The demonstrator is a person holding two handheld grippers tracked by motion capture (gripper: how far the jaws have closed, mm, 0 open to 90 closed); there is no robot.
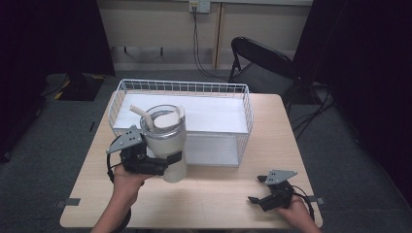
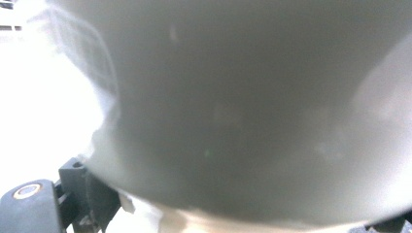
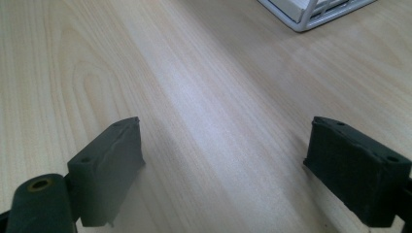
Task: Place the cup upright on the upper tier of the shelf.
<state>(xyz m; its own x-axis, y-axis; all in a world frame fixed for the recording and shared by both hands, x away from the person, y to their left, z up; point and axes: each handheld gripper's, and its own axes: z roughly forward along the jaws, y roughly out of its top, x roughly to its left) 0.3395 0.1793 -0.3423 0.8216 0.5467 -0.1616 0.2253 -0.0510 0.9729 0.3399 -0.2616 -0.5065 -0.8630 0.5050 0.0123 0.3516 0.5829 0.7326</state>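
Cream tumbler (image 1: 167, 145), straw at 11 o'clock, clamped low by left gripper (image 1: 163, 164) before wire basket (image 1: 245, 109); apparently lifted, may tip or slip. Right gripper (image 1: 256, 190) spread, idle at 4 o'clock.

We note a light wood-grain worktop (image 1: 218, 194) on grey carpet (image 1: 63, 141). Behind it stands a black folding chair (image 1: 260, 65), just off the far right corner. The back wall (image 1: 155, 24) is pale beige panelling, with a socket (image 1: 199, 6) and black cable (image 1: 197, 43) hanging down. Dark curtains (image 1: 43, 39) flank both sides. Lighting is dim and even.
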